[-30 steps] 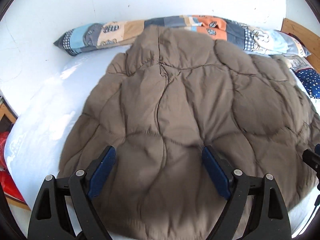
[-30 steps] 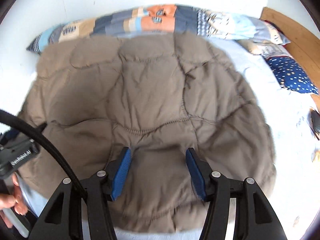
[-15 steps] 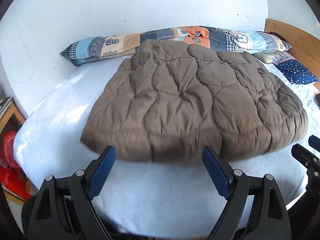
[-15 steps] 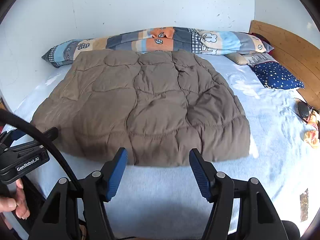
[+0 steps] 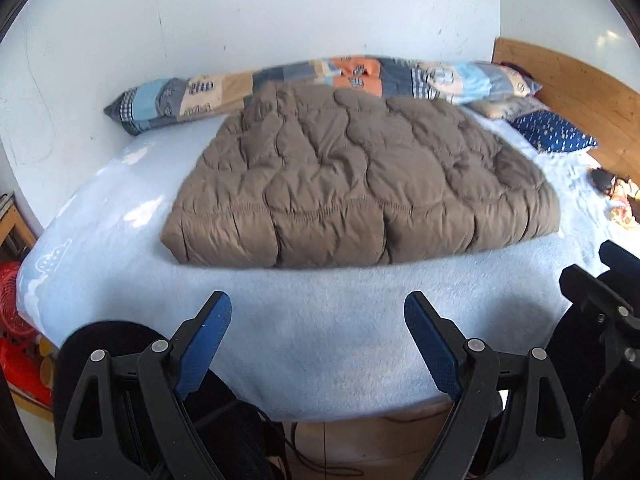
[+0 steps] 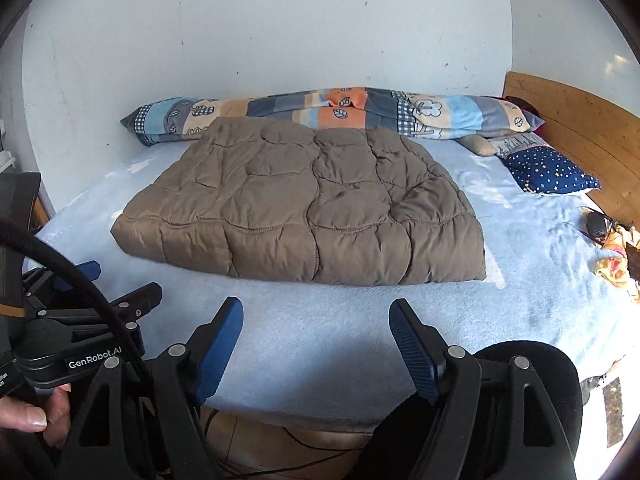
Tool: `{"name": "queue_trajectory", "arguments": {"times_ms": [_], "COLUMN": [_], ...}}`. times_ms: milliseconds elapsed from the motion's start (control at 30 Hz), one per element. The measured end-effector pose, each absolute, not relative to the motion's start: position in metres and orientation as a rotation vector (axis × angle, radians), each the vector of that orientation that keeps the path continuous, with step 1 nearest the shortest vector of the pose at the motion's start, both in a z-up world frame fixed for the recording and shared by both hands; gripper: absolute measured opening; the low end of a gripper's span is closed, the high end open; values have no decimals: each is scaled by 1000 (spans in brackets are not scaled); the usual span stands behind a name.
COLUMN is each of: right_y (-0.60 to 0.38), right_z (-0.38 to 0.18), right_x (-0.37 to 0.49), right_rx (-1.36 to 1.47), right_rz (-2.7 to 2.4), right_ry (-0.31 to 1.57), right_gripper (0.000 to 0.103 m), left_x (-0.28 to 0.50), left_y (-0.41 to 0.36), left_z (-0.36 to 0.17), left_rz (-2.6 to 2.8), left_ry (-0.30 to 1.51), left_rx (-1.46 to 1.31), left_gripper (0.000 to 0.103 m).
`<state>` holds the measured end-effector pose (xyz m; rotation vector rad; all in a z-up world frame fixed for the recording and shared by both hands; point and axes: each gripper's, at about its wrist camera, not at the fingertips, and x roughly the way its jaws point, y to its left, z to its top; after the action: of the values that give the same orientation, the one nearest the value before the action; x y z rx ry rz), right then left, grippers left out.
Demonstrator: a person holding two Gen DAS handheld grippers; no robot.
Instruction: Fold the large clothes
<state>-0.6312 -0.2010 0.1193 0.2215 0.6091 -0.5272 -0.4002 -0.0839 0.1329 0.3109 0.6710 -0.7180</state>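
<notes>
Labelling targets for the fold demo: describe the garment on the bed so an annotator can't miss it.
Start at the bed with its pale blue sheet, set against the white wall. The brown quilted jacket lies folded flat mid-bed, in front of the long patchwork pillow. It is the only plain brown, puffy item; the neighbours are patterned, like the navy dotted pillow.
</notes>
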Motion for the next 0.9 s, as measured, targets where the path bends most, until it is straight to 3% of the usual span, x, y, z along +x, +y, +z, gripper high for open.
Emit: {"name": "queue_trajectory", "arguments": {"times_ms": [333, 433, 900], "right_y": [-232, -238, -249], "right_z": [145, 146, 125], "right_x": [-630, -626, -617], "right_rx": [218, 172, 232], "right_rz": [-632, -656, -671], "right_ry": [523, 524, 594], "right_gripper": [81, 91, 91], "left_x": [-382, -384, -360], "left_y": [-82, -81, -116], "left_z": [167, 168, 135], "left_rz": [-658, -592, -651], "left_ry": [529, 484, 757], "left_rx": [254, 229, 366], "left_gripper": [91, 92, 92]}}
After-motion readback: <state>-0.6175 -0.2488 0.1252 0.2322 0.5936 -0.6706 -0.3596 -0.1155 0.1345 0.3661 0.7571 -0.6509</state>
